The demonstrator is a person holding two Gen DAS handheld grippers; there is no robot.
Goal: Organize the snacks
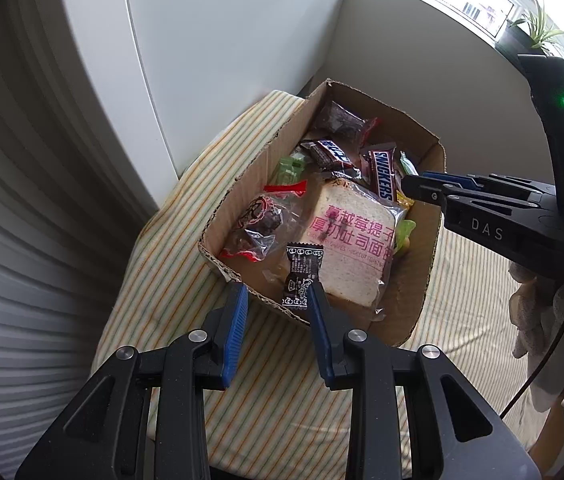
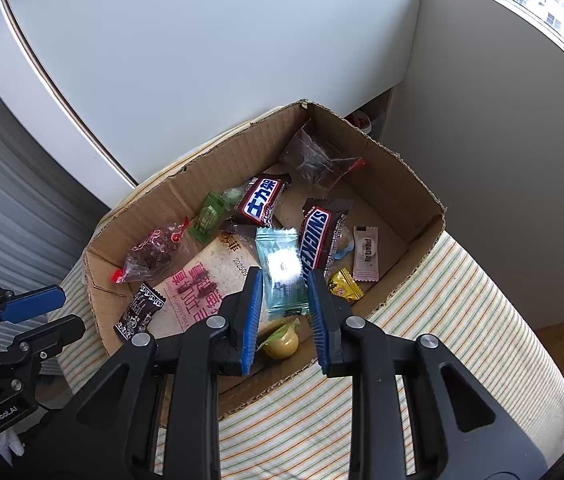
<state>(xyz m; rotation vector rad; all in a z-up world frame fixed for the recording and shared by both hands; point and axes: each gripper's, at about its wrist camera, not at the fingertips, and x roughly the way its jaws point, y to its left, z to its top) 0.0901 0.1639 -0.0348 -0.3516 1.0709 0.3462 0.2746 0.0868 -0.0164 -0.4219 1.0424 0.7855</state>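
A cardboard box (image 1: pixel 249 176) (image 2: pixel 241 152) on a striped cloth holds mixed snacks: a bagged bread slice (image 1: pixel 346 248) (image 2: pixel 201 276), a Snickers bar (image 1: pixel 382 176) (image 2: pixel 318 240), a second chocolate bar (image 2: pixel 261 200) and a black candy (image 1: pixel 302 276) (image 2: pixel 139 312). My right gripper (image 2: pixel 284 276) (image 1: pixel 408 188) hangs over the box's right side. A pale teal packet (image 2: pixel 282 256) lies in the gap between its blue pads, which do not visibly press it. My left gripper (image 1: pixel 277 296) (image 2: pixel 73 311) is at the box's near-left rim, fingers apart and empty.
The box also holds a yellow jelly cup (image 2: pixel 282 342), a pink sachet (image 2: pixel 366 254), a yellow candy (image 2: pixel 346 286) and clear bags of dark fruit (image 2: pixel 153 248). A white panel stands behind the box, and the striped cloth (image 1: pixel 282 380) surrounds it. A gloved hand (image 1: pixel 542 320) holds the right gripper.
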